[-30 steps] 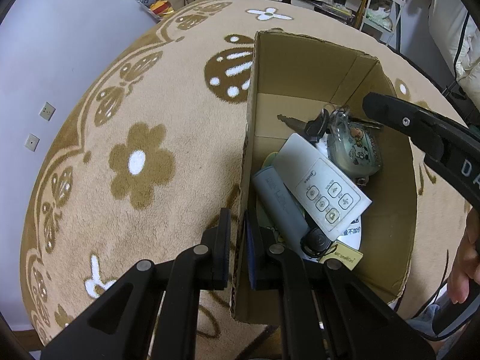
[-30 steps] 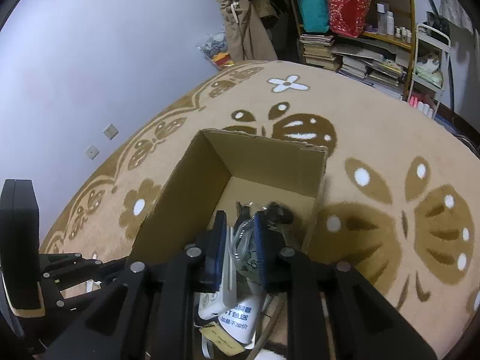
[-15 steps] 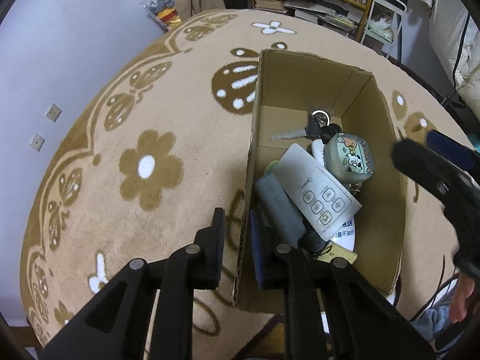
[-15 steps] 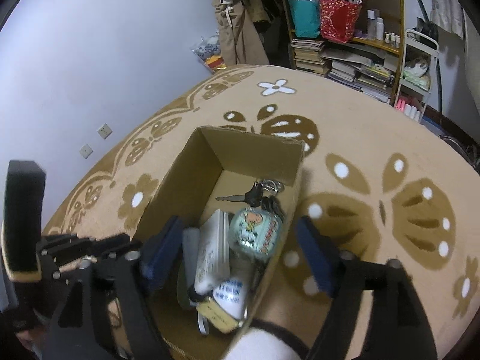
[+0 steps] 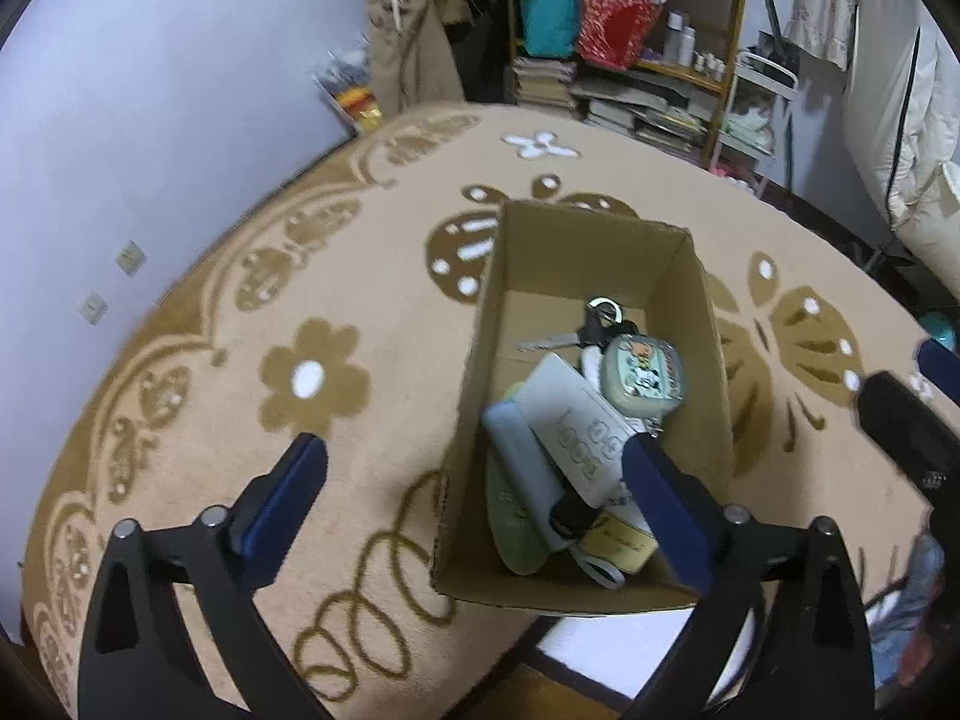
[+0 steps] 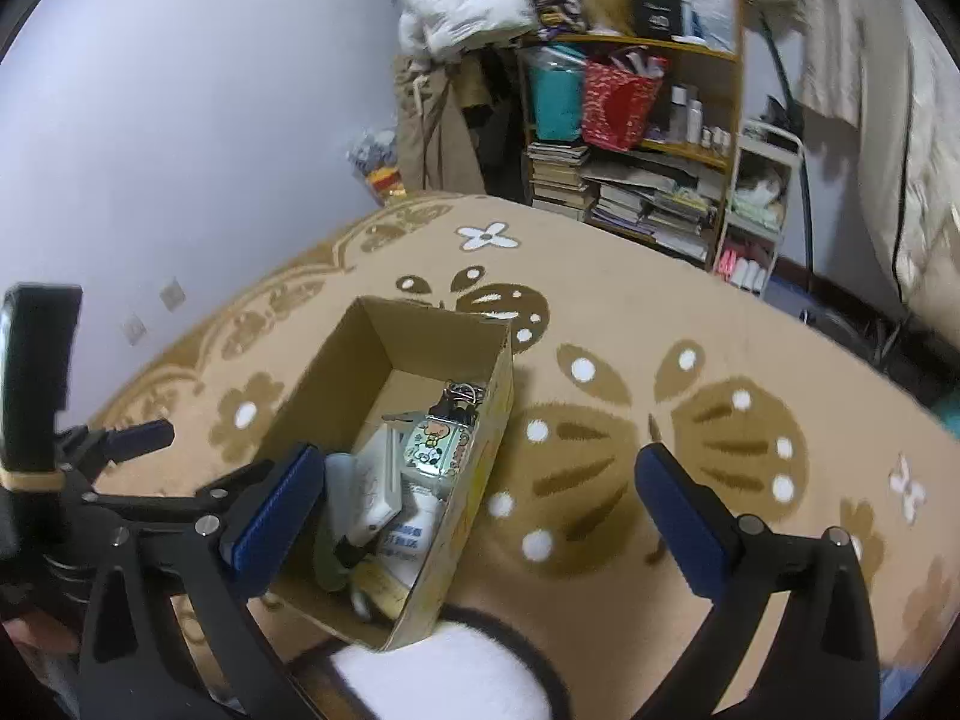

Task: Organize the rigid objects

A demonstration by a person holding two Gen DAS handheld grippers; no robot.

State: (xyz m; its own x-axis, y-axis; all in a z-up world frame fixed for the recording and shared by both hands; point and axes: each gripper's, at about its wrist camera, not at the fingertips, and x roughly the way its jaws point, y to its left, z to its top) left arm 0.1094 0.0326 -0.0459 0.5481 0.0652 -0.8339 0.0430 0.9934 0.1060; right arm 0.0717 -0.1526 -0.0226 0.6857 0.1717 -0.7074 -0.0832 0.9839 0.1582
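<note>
An open cardboard box (image 5: 600, 240) stands on a tan patterned rug; it also shows in the right wrist view (image 6: 366, 354). Inside lie a white remote control (image 5: 570, 414), a cartoon-printed case (image 5: 645, 375), keys (image 5: 576, 336), a grey bar (image 5: 522, 468) and a small tagged item (image 5: 618, 543). My left gripper (image 5: 474, 498) is open and empty, raised above the box's near left wall. My right gripper (image 6: 474, 501) is open and empty, raised above the box's right wall; the case (image 6: 438, 444) and the remote (image 6: 378, 489) show below it.
The rug (image 5: 300, 372) covers the floor around the box. A cluttered bookshelf (image 6: 630, 138) and hanging clothes stand at the back by the purple wall. A white furry thing (image 6: 444, 672) lies at the box's near corner. The other gripper's body (image 6: 36, 360) is at the left.
My left gripper has let go of the box's left wall, opened wide and lifted away. My right gripper, which had opened over the case, has also risen and pulled back.
</note>
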